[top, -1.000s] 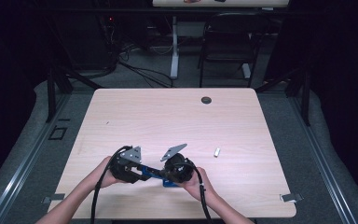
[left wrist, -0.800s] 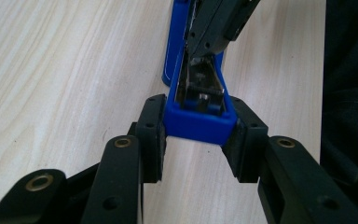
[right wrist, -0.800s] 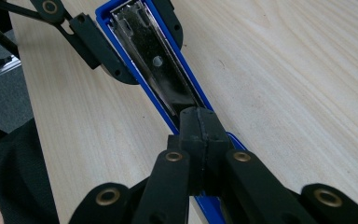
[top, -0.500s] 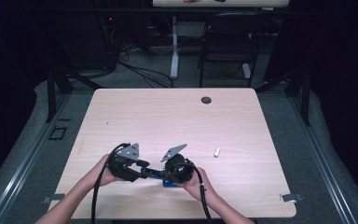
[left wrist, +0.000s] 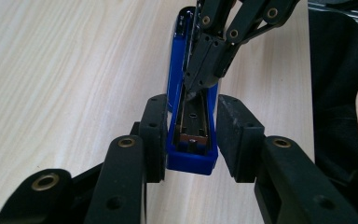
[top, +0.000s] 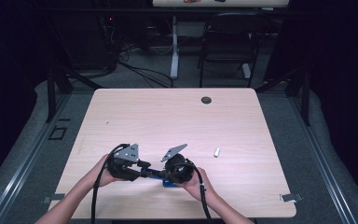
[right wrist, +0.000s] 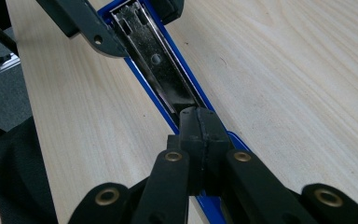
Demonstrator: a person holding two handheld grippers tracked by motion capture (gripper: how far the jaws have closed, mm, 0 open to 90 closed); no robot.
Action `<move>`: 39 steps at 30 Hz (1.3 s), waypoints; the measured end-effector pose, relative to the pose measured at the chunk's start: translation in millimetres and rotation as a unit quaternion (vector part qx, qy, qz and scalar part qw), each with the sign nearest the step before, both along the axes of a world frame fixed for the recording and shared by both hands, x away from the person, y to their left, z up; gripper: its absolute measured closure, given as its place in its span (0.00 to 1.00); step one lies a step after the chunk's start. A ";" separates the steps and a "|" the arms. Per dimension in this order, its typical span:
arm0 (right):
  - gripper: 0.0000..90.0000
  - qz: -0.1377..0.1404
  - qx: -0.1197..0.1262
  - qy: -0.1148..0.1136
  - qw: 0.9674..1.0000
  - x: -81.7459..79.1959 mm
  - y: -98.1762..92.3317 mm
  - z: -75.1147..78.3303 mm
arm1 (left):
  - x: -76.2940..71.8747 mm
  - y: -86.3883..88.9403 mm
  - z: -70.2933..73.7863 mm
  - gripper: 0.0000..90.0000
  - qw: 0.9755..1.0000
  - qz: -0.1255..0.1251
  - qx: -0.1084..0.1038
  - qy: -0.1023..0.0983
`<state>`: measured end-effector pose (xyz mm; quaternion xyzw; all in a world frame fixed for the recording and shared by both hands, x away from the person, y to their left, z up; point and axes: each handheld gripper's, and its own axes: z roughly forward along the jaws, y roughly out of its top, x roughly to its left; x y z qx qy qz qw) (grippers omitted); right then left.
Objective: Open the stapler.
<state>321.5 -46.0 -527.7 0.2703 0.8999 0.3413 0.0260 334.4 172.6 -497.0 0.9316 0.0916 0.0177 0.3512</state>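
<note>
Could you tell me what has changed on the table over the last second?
Little. The left hand-held gripper has just been closing its jaws a little around the end of the blue stapler. The right hand-held gripper stays shut, its tips in the stapler's open channel. The small white piece and both hands kept their places.

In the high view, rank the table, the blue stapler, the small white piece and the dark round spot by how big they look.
1. table
2. blue stapler; part lies under the tools
3. dark round spot and small white piece: look alike, unranked

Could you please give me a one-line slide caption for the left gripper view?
Left claw brackets the end of an open blue stapler on the wooden table, while the shut right claw probes its metal channel.
</note>
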 end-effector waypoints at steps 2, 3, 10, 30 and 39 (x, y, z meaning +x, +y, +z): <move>1.00 0.000 0.001 0.000 1.000 0.2 0.3 -0.6 | 1.1 1.1 -1.0 0.72 1.000 -0.002 0.005 0.007; 0.99 0.000 0.002 0.001 1.000 0.2 0.4 -1.0 | 1.6 2.0 -2.6 0.73 1.000 -0.003 0.006 0.008; 0.96 -0.005 0.011 0.007 1.000 3.1 -7.0 2.3 | 2.8 5.1 -8.9 0.72 1.000 0.002 0.009 0.015; 0.59 -0.111 -0.041 0.008 0.993 20.1 -96.0 24.8 | 4.4 9.3 -22.7 0.72 0.999 0.003 0.023 0.023; 0.34 -0.162 -0.068 0.022 0.984 24.0 -128.1 16.8 | 4.6 8.3 -28.2 0.71 0.999 0.010 0.026 0.027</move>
